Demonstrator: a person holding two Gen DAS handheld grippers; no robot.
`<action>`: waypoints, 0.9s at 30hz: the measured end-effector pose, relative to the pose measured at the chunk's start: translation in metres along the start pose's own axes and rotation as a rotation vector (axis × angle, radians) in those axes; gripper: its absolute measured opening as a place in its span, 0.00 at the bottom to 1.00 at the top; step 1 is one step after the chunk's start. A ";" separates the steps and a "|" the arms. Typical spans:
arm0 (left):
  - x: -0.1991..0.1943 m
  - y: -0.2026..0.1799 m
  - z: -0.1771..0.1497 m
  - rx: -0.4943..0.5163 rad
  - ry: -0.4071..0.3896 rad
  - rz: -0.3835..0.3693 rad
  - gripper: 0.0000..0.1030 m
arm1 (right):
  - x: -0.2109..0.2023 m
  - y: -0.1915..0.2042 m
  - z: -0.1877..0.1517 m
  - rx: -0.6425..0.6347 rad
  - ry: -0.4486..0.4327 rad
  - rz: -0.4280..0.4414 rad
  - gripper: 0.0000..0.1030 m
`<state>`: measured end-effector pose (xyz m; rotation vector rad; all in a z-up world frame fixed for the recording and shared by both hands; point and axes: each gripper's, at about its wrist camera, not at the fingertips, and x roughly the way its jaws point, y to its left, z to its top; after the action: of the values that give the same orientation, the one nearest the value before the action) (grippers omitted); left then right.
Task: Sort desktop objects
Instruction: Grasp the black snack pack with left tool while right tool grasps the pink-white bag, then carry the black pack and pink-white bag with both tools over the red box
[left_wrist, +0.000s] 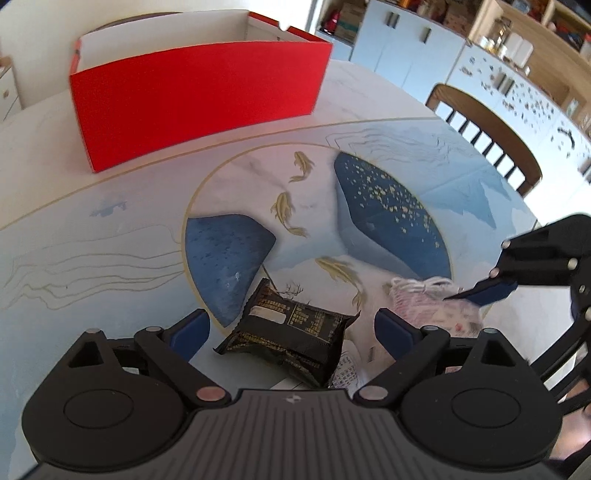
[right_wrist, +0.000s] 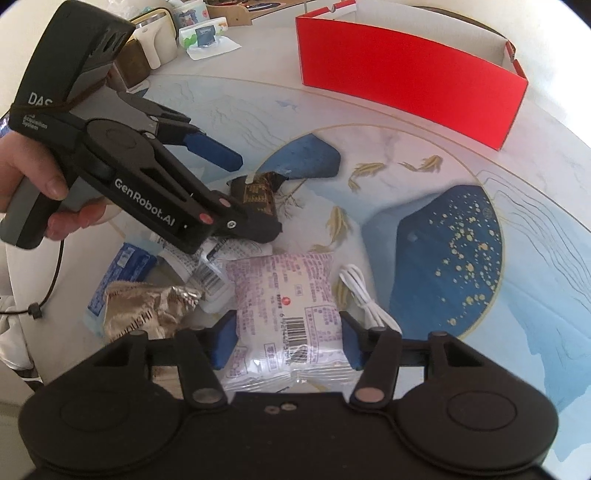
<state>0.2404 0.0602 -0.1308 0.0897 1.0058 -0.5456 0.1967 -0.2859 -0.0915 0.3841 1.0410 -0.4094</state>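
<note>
With the right tongs (right_wrist: 288, 339) already clasped on the pale pink plastic snack packet (right_wrist: 284, 291), pads touching both of its long sides low on the bench (right_wrist: 535, 295), squeeze only until the soft wrapper stops to slip, not until the content is crushed. Lift straight up, keeping clear of the coiled white cable (right_wrist: 362, 295) just beside on the right and of the crumpled silver foil wrapper (right_wrist: 147, 306) on the left. A little farther, keep the left tongs (left_wrist: 293, 332) released and wide, astride the black foil snack packet (left_wrist: 288, 343) without touching it; lower further before closing, across the narrow side. Then carry toward the red cardboard box (left_wrist: 192, 99) at the far edge, probably the goal, open on top.
</note>
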 end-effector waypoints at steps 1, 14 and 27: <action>0.001 -0.001 -0.001 0.009 0.002 0.004 0.94 | 0.000 -0.001 -0.001 0.002 0.002 0.000 0.54; 0.001 -0.004 -0.005 0.075 -0.006 0.024 0.55 | -0.002 -0.003 -0.001 0.031 -0.005 0.007 0.52; -0.011 -0.005 0.002 0.012 -0.032 0.015 0.50 | -0.015 -0.012 0.004 0.089 -0.056 0.000 0.48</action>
<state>0.2349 0.0597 -0.1196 0.0987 0.9698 -0.5374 0.1870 -0.2956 -0.0778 0.4498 0.9709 -0.4654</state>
